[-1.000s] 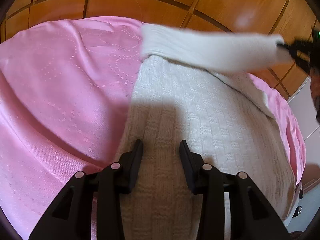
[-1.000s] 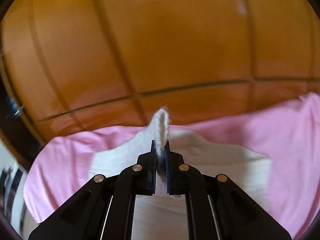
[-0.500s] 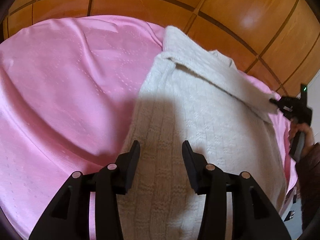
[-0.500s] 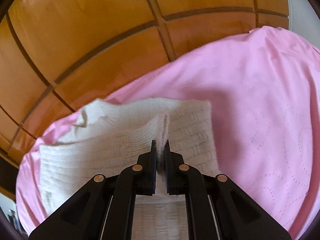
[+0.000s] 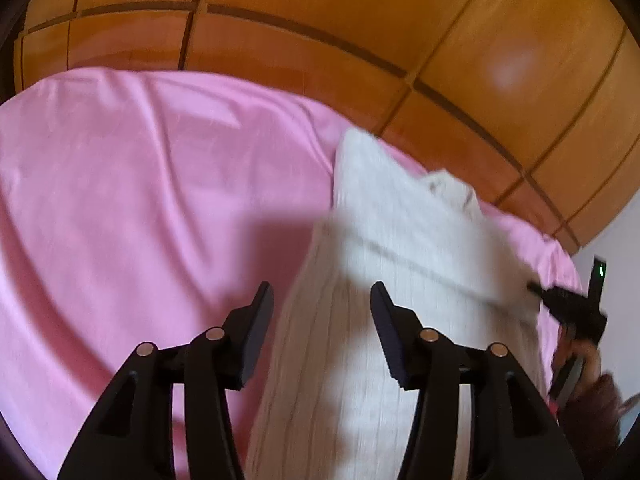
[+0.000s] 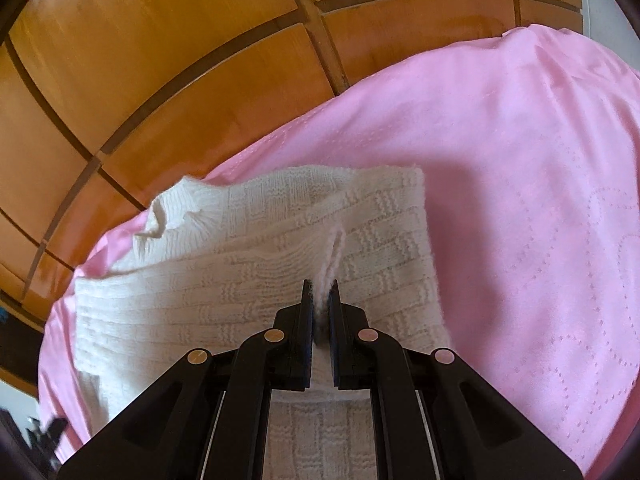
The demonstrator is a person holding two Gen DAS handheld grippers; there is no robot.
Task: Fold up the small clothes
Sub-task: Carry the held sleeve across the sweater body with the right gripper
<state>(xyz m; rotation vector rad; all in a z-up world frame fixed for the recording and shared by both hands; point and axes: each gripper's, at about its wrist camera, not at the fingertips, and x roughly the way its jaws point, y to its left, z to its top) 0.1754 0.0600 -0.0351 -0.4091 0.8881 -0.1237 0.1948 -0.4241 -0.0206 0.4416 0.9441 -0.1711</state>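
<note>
A cream knitted sweater (image 5: 384,280) lies on a pink bed sheet (image 5: 140,200), with one sleeve folded across its upper part. My left gripper (image 5: 322,296) hovers above the sweater's left edge; its jaws are opening and nothing is pressed between them. My right gripper (image 6: 320,292) is shut on the end of the folded sleeve (image 6: 334,248), low over the sweater (image 6: 240,288). In the left wrist view that right gripper (image 5: 536,289) shows at the far right, still pinching the cuff, with a hand (image 5: 580,364) behind it.
A wooden panelled headboard (image 5: 360,40) rises behind the bed. The pink sheet (image 6: 520,200) spreads wide to the right of the sweater in the right wrist view. A white wall (image 5: 616,248) stands at the far right.
The right gripper swung the lifted sleeve down across the sweater and now holds it low on the knit. The left gripper rose and drew back, its jaws spreading wider.
</note>
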